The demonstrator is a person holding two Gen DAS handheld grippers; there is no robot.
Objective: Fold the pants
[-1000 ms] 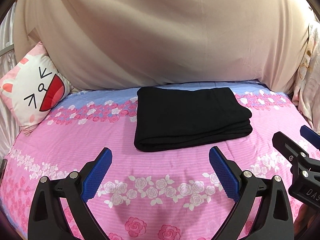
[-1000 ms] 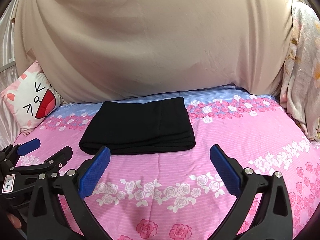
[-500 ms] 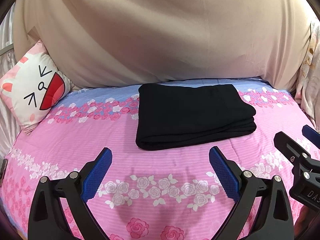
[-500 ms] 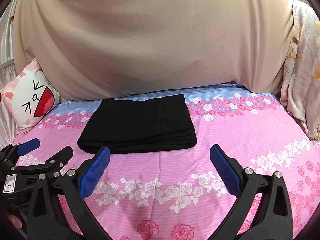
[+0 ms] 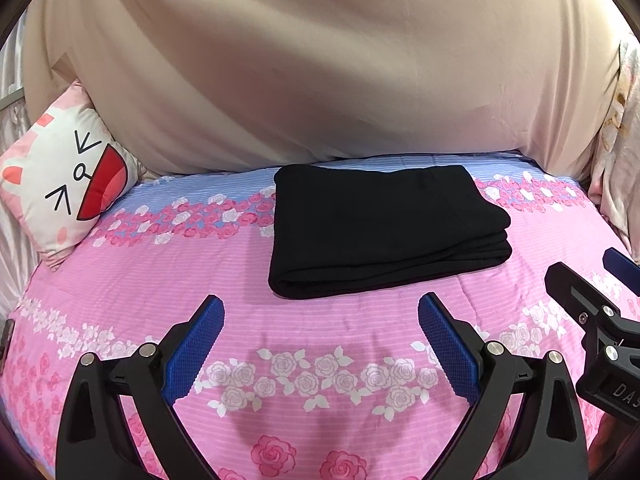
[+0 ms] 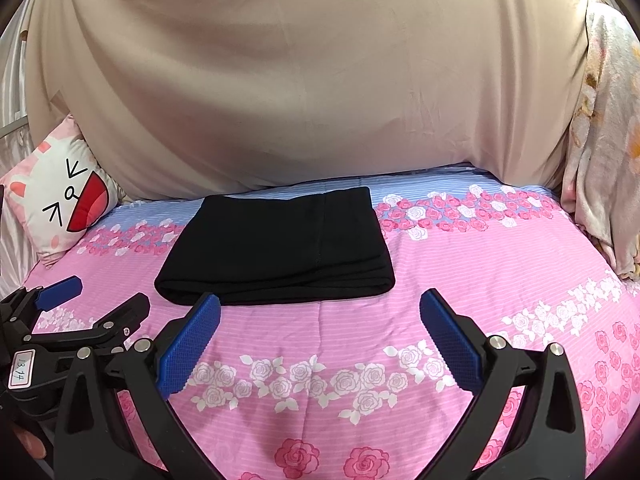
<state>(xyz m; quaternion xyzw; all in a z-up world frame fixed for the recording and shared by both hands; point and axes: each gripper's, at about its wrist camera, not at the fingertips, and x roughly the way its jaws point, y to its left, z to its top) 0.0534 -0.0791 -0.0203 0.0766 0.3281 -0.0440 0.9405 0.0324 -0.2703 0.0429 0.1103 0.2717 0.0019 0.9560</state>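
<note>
**Pants folded, both sets of fingers empty above the bed**

The black pants (image 5: 384, 232) lie as a compact, stacked rectangle on the pink floral bedspread (image 5: 320, 340), toward the far side of the bed, near the beige cloth (image 5: 320, 60) draped behind it. Several layers show along the near right edge. To my eye the folding looks finished, or very nearly so.

My left gripper (image 5: 320, 344) hangs over the bedspread on the near side of the bundle, its blue fingers (image 5: 196, 344) spread wide with nothing between them. My right gripper (image 6: 320, 340) is the same: fingers (image 6: 188, 344) wide apart and empty, with the left tip just at the bundle's near edge in its own view, though I cannot tell whether it touches.

The risks I see from here:

- That left tip could catch the near hem if I sweep sideways, dragging the top layer and opening the stack.
- The bedspread is soft; pressing into it near the bundle could tilt the layers so they slide apart.
- The two grippers sit close side by side, so a careless turn could knock one against the other.

The cartoon cushion (image 5: 68, 184) sits well off to the left, clear of everything.
</note>
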